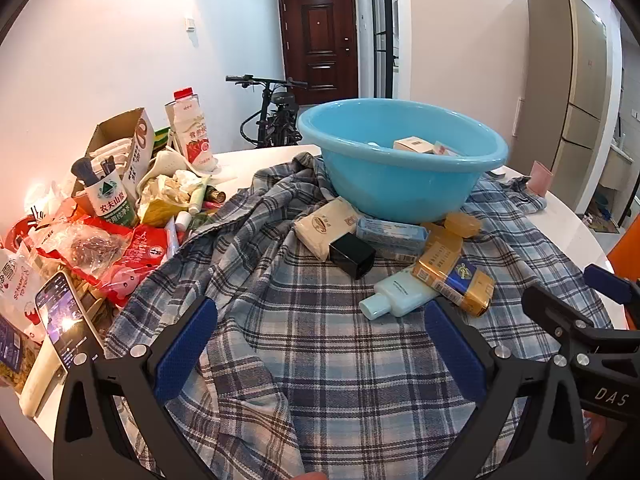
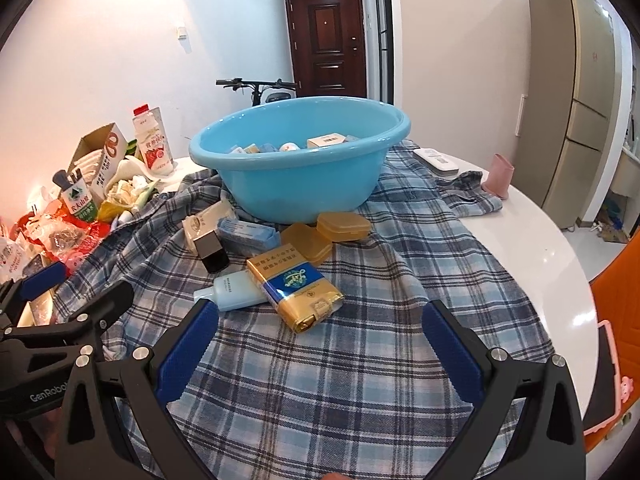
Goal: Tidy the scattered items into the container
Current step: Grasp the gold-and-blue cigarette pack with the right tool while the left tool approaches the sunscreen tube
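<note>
A blue plastic basin (image 1: 404, 168) (image 2: 300, 160) stands on a plaid cloth (image 1: 320, 340) (image 2: 360, 320) and holds several small boxes. In front of it lie a gold and blue cigarette pack (image 1: 456, 276) (image 2: 296, 288), a pale blue bottle (image 1: 396, 294) (image 2: 236, 290), a black box (image 1: 352, 256) (image 2: 214, 254), a tissue pack (image 1: 324, 224), a blue packet (image 1: 390, 234) (image 2: 246, 236) and two amber cases (image 2: 324, 236). My left gripper (image 1: 320, 344) is open and empty, short of the bottle. My right gripper (image 2: 320, 344) is open and empty, just short of the cigarette pack.
A heap of snack bags, a carton, a milk bottle (image 1: 190, 132) and a phone (image 1: 66, 316) fills the table's left side. A pink cup (image 2: 498, 176) and a white remote (image 2: 436, 160) lie at the right. The white table edge (image 2: 560, 272) curves at right.
</note>
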Demonstrator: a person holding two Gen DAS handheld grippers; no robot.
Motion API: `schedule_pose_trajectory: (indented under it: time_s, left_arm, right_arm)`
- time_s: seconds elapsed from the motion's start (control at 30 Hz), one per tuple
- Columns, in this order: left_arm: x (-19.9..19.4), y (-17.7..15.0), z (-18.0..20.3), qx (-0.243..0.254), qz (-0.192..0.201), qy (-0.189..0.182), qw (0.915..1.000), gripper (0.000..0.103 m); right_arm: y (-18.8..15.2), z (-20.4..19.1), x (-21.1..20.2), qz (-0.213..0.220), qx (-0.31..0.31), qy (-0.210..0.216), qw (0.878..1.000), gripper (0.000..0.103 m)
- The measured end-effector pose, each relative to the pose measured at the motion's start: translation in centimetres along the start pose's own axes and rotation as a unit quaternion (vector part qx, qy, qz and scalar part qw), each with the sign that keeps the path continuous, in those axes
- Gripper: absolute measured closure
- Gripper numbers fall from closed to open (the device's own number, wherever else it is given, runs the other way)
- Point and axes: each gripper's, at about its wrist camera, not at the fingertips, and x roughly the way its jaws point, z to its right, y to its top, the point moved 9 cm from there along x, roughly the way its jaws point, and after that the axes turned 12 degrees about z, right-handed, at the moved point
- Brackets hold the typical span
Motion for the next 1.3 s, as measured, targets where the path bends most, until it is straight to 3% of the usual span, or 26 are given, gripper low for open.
schedule_pose_trajectory:
  time_s: [0.53,1.1,1.3]
  left_arm:
    - [0.8,-1.4,-0.6,0.002,-0.020,0.007,0.9998,0.000]
    - [1.9,-2.7,-3.1,-0.015,-0.038,0.029,0.9987,0.000]
    - [2.2,-3.0,-3.5,-0.018,-0.043,0.035,0.9983,0.000]
  right_arm:
    - [-1.3,0.4,3.0,-0.033,-0.033,0.008,0.999,0.000]
    - [-3.3,-1.9,11.1,-0.108,-0.094,0.058,0.988,0.000]
    - [-3.9,-1.6,12.7,-0.130,-0.053,0.112,0.984,0.016]
